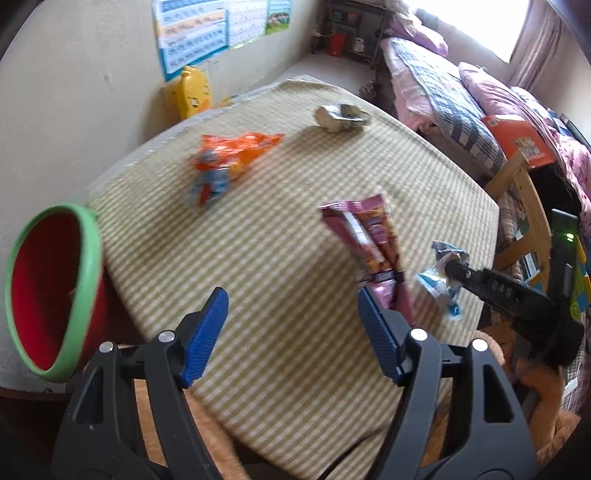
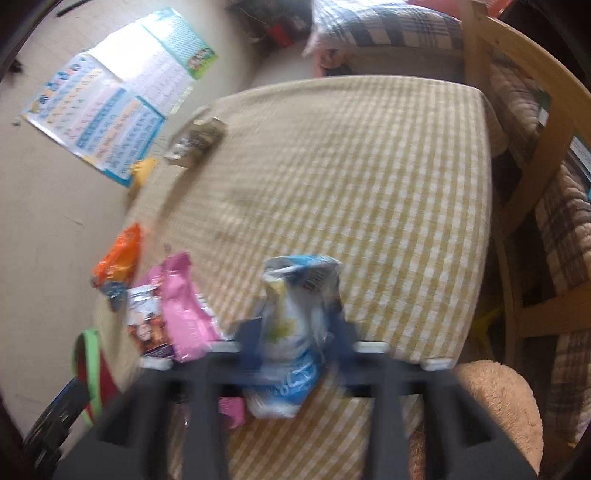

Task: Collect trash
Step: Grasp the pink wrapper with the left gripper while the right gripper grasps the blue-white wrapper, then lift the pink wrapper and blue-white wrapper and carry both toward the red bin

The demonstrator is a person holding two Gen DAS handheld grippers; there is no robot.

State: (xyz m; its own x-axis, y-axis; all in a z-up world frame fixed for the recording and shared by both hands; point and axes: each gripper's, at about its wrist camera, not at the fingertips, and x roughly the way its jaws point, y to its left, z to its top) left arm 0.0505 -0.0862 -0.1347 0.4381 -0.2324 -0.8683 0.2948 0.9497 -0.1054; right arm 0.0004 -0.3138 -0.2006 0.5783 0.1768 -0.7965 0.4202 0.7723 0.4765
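Note:
A table with a yellow checked cloth (image 1: 280, 258) holds trash. My left gripper (image 1: 291, 314) is open and empty above the near part of the cloth; a pink wrapper (image 1: 369, 243) lies just past its right finger. An orange wrapper (image 1: 229, 162) and a crumpled grey-white wrapper (image 1: 341, 117) lie farther back. My right gripper (image 2: 297, 332) is shut on a blue and white wrapper (image 2: 295, 325), also in the left wrist view (image 1: 441, 275). A red bin with a green rim (image 1: 51, 291) stands at the table's left edge.
A bed with pink and plaid bedding (image 1: 454, 96) and a wooden chair (image 2: 524, 177) stand to the right. A yellow toy (image 1: 192, 92) and a poster (image 1: 207, 33) are by the back wall. A tan plush surface (image 2: 495, 398) lies at the near edge.

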